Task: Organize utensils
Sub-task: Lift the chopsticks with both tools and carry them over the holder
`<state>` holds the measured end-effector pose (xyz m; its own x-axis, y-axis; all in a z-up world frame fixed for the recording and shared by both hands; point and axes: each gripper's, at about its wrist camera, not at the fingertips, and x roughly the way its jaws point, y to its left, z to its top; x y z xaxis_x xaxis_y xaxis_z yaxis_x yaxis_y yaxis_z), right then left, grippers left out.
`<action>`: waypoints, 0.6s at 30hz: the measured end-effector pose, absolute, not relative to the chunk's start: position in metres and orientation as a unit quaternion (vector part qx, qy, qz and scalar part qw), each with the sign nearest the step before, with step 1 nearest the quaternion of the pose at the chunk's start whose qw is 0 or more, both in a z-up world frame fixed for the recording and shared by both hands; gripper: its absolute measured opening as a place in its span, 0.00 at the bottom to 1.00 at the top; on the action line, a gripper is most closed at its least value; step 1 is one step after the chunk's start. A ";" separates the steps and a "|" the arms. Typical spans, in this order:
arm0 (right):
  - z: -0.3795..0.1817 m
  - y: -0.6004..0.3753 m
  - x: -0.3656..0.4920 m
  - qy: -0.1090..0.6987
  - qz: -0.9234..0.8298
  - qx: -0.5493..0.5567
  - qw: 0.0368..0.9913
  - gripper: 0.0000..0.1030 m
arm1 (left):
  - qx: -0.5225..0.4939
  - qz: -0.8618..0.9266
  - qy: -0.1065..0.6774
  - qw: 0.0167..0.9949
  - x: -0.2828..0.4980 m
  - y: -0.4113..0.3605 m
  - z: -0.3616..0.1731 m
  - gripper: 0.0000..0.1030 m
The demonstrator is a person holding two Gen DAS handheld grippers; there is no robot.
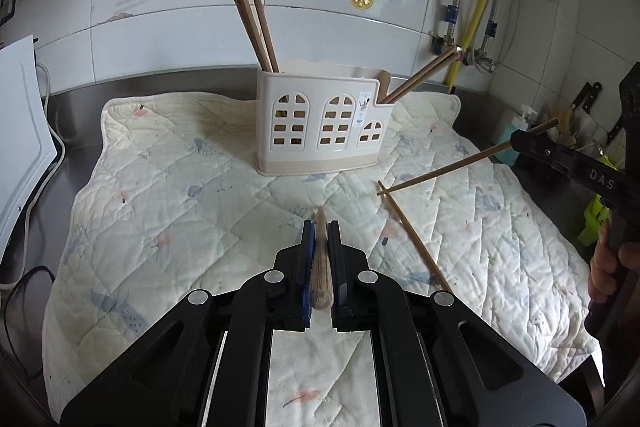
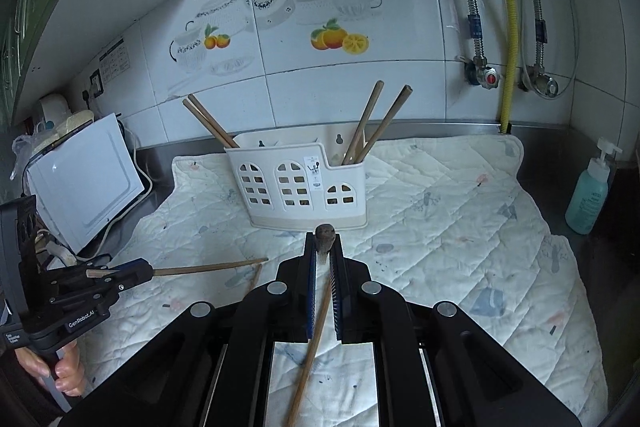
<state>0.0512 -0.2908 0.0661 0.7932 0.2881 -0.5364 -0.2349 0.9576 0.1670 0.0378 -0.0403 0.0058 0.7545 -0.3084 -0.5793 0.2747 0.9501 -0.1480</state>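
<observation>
A white plastic utensil holder (image 1: 320,125) (image 2: 302,187) stands on a quilted mat, with two brown chopsticks (image 1: 258,31) in its left compartment and two (image 1: 424,73) in its right one. My left gripper (image 1: 321,239) is shut on a chopstick (image 1: 321,267) lengthwise between its jaws; it also shows in the right wrist view (image 2: 132,273). My right gripper (image 2: 324,247) is shut on another chopstick (image 2: 312,347), also visible in the left wrist view (image 1: 448,169). A loose chopstick (image 1: 416,237) lies on the mat.
The quilted mat (image 1: 168,187) covers a steel counter against a tiled wall. A white appliance (image 2: 84,183) with cables stands at the left. A blue soap bottle (image 2: 588,195) and pipes with a yellow hose (image 2: 508,27) are at the right.
</observation>
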 end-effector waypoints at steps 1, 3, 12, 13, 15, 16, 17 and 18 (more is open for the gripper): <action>0.072 -0.291 0.054 0.287 0.139 0.042 0.947 0.06 | -0.023 -0.158 0.312 0.937 0.040 -0.040 0.011 0.05; 0.084 -0.291 0.057 0.280 0.140 0.030 0.949 0.06 | -0.017 -0.160 0.307 0.938 0.046 -0.040 0.020 0.05; 0.140 -0.294 0.077 0.257 0.158 -0.002 0.953 0.06 | 0.009 -0.165 0.283 0.945 0.074 -0.047 0.065 0.05; 0.146 -0.295 0.079 0.256 0.160 -0.004 0.953 0.06 | 0.012 -0.165 0.280 0.946 0.077 -0.048 0.070 0.05; 0.158 -0.297 0.086 0.254 0.166 -0.002 0.953 0.06 | 0.015 -0.168 0.273 0.947 0.083 -0.050 0.082 0.05; 0.163 -0.297 0.090 0.254 0.168 -0.003 0.952 0.06 | 0.018 -0.168 0.268 0.949 0.086 -0.051 0.088 0.05; 0.167 -0.298 0.093 0.255 0.170 -0.003 0.952 0.06 | 0.020 -0.169 0.263 0.950 0.089 -0.053 0.094 0.05; 0.172 -0.299 0.096 0.254 0.169 -0.003 0.952 0.06 | 0.021 -0.169 0.258 0.951 0.091 -0.054 0.099 0.05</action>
<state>0.0965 -0.2989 0.1717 0.8142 0.3202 -0.4843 -0.3233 0.9429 0.0800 0.0909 -0.0541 0.0994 0.8100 -0.3111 -0.4971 0.3324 0.9419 -0.0479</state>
